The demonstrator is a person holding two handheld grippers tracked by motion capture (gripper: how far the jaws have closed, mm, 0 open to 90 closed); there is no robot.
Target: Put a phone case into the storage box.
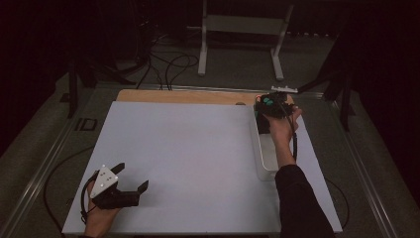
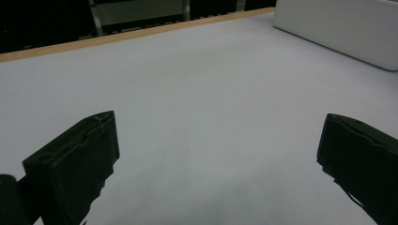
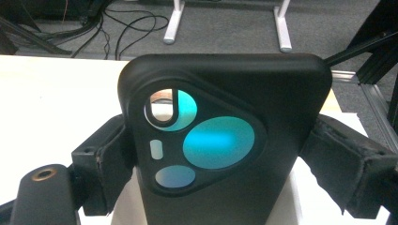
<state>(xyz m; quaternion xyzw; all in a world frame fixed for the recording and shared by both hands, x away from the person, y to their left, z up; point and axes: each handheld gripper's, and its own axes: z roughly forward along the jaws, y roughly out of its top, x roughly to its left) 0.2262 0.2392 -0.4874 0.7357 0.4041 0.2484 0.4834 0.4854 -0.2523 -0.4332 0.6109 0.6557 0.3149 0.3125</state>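
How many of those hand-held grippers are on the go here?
2. The left gripper sits at the near left of the table, open and holding nothing. The right gripper is at the far right, over the white tray, clamping a black phone case.

**White table, one tray along its right edge**

I see a table (image 1: 198, 158) topped by a white sheet, with a strip of bare wood (image 1: 178, 95) left along the far edge. A long white tray (image 1: 261, 161) lies on the sheet beside the right edge, running from the far right corner toward the near edge.
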